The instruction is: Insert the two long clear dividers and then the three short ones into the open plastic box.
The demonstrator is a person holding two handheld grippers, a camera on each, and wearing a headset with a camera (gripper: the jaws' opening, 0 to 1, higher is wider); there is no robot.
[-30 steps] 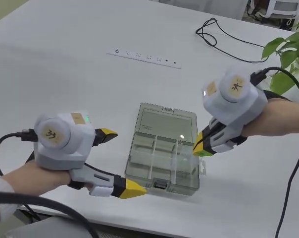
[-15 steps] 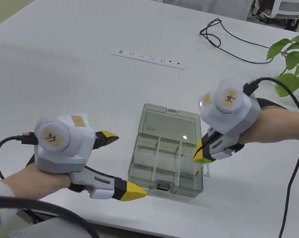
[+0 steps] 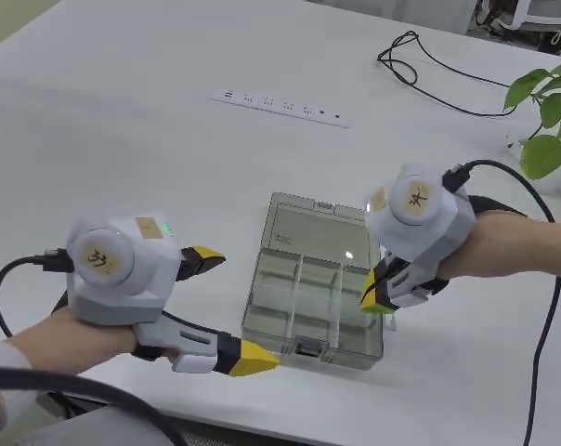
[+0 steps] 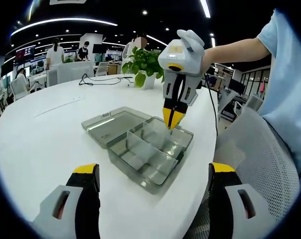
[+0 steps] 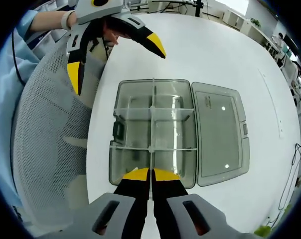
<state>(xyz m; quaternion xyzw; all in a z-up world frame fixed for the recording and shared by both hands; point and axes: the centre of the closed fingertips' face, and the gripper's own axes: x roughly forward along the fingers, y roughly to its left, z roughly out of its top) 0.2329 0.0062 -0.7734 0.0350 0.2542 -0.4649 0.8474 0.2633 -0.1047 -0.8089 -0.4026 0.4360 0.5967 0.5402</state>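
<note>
The open clear plastic box point(image 3: 304, 344) lies in front of me, lid point(image 3: 313, 232) folded back flat on the table. Several clear dividers stand inside it and split it into compartments point(image 5: 151, 107). My right gripper point(image 3: 373, 302) is at the box's right end, tips down over the last compartment and shut on a short clear divider point(image 3: 388, 322). From the left gripper view, its tips point(image 4: 171, 118) are just above the box point(image 4: 150, 154). My left gripper point(image 3: 241, 307) hovers open at the box's left front corner with nothing between its jaws.
A white power strip point(image 3: 280, 107) lies further back on the white table. A black cable point(image 3: 429, 65) and a green plant point(image 3: 550, 102) are at the far right. The table's near edge runs just below the box, with a mesh chair point(image 5: 46, 149) beyond it.
My right gripper has sunk a little and drawn in toward the box's right end with the divider. The left gripper has stayed where it was, open.
</note>
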